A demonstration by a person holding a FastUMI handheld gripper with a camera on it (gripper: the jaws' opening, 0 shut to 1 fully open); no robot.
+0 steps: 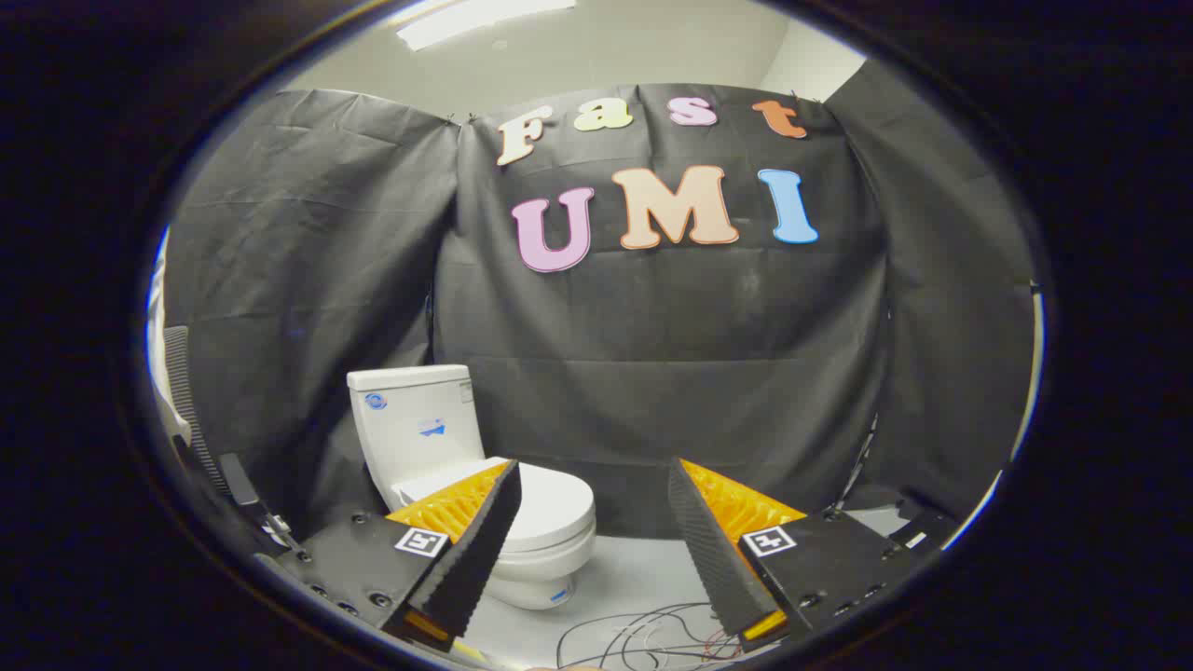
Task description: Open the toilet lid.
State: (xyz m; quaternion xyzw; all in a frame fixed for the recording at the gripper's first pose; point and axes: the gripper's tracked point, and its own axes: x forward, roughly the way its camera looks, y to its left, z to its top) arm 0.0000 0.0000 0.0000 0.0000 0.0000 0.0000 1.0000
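A white toilet (541, 550) stands on the floor against the black cloth wall, its tank (415, 424) upright behind it. The lid (555, 503) lies flat down on the seat. My gripper (592, 480) is open, with a wide gap between its two black-padded, orange-backed fingers (480, 550). The toilet sits beyond the left finger, which covers the lid's near left part. Nothing is between the fingers.
Loose thin cables (643, 638) lie on the grey floor ahead of the fingers, right of the toilet. Black cloth walls close the booth on three sides. A dark ribbed object (186, 401) stands at the far left.
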